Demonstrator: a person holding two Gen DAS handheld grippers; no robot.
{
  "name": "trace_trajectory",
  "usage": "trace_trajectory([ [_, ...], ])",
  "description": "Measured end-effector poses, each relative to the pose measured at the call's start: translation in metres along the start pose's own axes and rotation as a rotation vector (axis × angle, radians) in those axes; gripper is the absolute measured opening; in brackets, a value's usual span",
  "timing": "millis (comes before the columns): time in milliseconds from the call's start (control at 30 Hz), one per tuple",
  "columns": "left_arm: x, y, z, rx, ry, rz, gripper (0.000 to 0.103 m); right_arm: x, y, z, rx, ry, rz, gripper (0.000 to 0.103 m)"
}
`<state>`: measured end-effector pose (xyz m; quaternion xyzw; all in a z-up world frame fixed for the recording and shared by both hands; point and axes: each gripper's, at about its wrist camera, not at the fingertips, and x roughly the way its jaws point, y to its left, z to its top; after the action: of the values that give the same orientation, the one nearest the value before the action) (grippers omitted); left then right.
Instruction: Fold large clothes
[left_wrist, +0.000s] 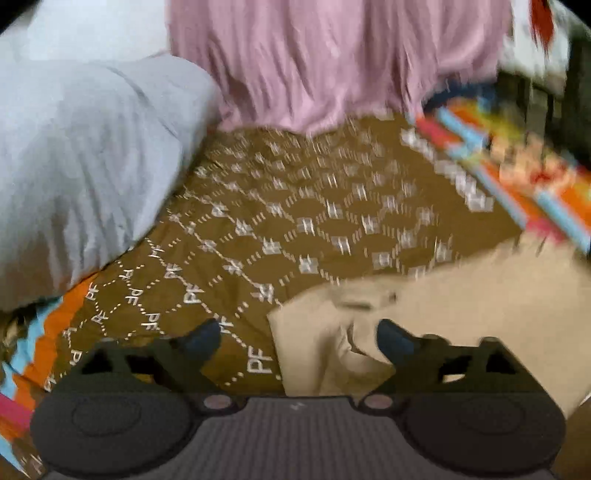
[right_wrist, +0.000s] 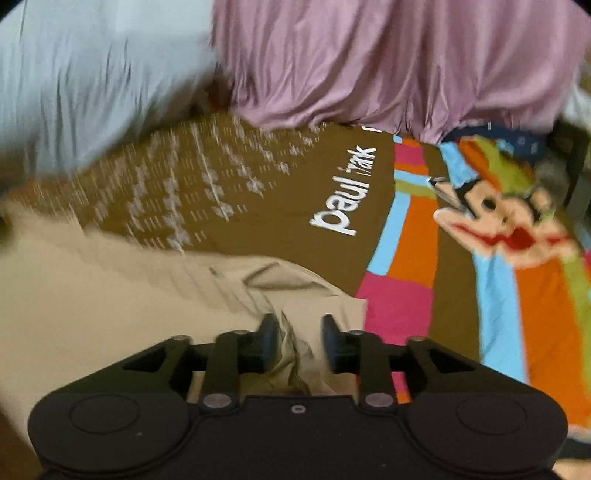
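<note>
A beige garment (left_wrist: 461, 302) lies on a brown patterned bedspread (left_wrist: 295, 206). In the left wrist view my left gripper (left_wrist: 299, 341) is open, its fingers wide apart, over the garment's left edge; the right finger sits over a crumpled fold. In the right wrist view the same beige garment (right_wrist: 110, 288) spreads to the left. My right gripper (right_wrist: 301, 341) is partly open with a bunched ridge of the beige cloth between its fingers, near the garment's right edge. The fingers do not press the cloth.
A grey-blue pillow (left_wrist: 81, 166) lies at the left and a pink cloth (left_wrist: 332, 62) hangs at the back. The bedspread (right_wrist: 280, 221) has a colourful striped border with a cartoon monkey (right_wrist: 509, 229) at the right. Both views are motion-blurred.
</note>
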<state>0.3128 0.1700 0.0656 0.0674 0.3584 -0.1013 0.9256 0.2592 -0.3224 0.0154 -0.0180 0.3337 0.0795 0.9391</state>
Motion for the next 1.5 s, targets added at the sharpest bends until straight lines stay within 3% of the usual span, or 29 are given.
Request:
trace_trajectory([
  [67, -0.019, 0.020, -0.005, -0.085, -0.043, -0.019, 0.098, -0.022, -0.021, -0.005, 0.119, -0.057, 0.062, 0.070],
  [167, -0.044, 0.036, -0.024, -0.167, -0.089, -0.037, 0.100, -0.053, -0.040, -0.013, 0.227, -0.117, 0.079, 0.081],
  [267, -0.058, 0.035, -0.059, -0.211, -0.086, -0.076, 0.100, -0.082, -0.049, -0.031, 0.269, -0.147, 0.061, 0.087],
  [367, -0.055, 0.026, -0.095, -0.268, -0.035, -0.076, 0.100, -0.101, -0.049, -0.059, 0.296, -0.135, 0.054, 0.090],
  [433, -0.048, 0.018, -0.115, -0.303, 0.005, -0.079, 0.093, -0.106, -0.047, -0.078, 0.317, -0.117, 0.055, 0.091],
  [533, -0.033, 0.012, -0.132, -0.359, 0.066, -0.069, 0.074, -0.105, -0.047, -0.098, 0.364, -0.086, 0.034, 0.091],
  [567, -0.030, 0.013, -0.137, -0.384, 0.074, -0.073, 0.065, -0.101, -0.049, -0.104, 0.415, -0.065, 0.027, 0.087],
  [633, -0.021, 0.017, -0.146, -0.456, 0.113, -0.079, 0.035, -0.093, -0.056, -0.115, 0.534, -0.044, 0.047, 0.079],
  [667, -0.018, 0.019, -0.149, -0.484, 0.125, -0.096, 0.014, -0.088, -0.057, -0.119, 0.583, -0.032, 0.054, 0.071],
  [700, -0.016, 0.021, -0.151, -0.512, 0.135, -0.106, 0.012, -0.085, -0.057, -0.123, 0.615, -0.028, 0.067, 0.064],
  [767, -0.021, 0.023, -0.149, -0.505, 0.122, -0.072, 0.010, -0.082, -0.057, -0.129, 0.670, -0.037, 0.103, 0.021],
  [800, -0.027, 0.024, -0.145, -0.510, 0.104, -0.058, 0.009, -0.083, -0.055, -0.127, 0.672, -0.040, 0.100, 0.011],
  [900, -0.044, 0.040, -0.134, -0.604, 0.105, -0.089, 0.009, -0.101, -0.055, -0.111, 0.621, -0.113, 0.074, 0.008],
  [967, -0.046, 0.041, -0.132, -0.579, 0.122, -0.088, 0.009, -0.117, -0.057, -0.092, 0.563, -0.146, 0.066, 0.008],
  [1033, -0.034, 0.032, -0.135, -0.499, 0.170, -0.038, 0.009, -0.124, -0.049, -0.079, 0.437, -0.147, 0.038, 0.007],
  [1133, -0.001, 0.026, -0.153, -0.491, 0.259, -0.010, 0.010, -0.101, -0.042, -0.089, 0.343, -0.037, -0.023, 0.007],
  [1233, -0.003, 0.024, -0.159, -0.455, 0.227, -0.022, 0.011, -0.077, -0.037, -0.117, 0.325, 0.049, -0.062, 0.007],
  [1267, -0.007, 0.022, -0.156, -0.428, 0.216, -0.012, 0.014, -0.076, -0.037, -0.122, 0.334, 0.053, -0.068, 0.008],
  [1333, -0.019, 0.018, -0.151, -0.378, 0.206, 0.050, 0.030, -0.080, -0.033, -0.125, 0.321, 0.044, -0.079, 0.008],
  [1400, -0.034, 0.009, -0.144, -0.347, 0.194, 0.158, 0.059, -0.088, -0.022, -0.121, 0.239, 0.034, -0.118, 0.013],
  [1467, -0.049, -0.009, -0.136, -0.286, 0.135, 0.241, 0.067, -0.099, -0.007, -0.115, 0.150, 0.011, -0.205, 0.042],
  [1500, -0.056, -0.022, -0.130, -0.247, 0.103, 0.274, 0.068, -0.106, 0.006, -0.111, 0.097, -0.024, -0.242, 0.049],
])
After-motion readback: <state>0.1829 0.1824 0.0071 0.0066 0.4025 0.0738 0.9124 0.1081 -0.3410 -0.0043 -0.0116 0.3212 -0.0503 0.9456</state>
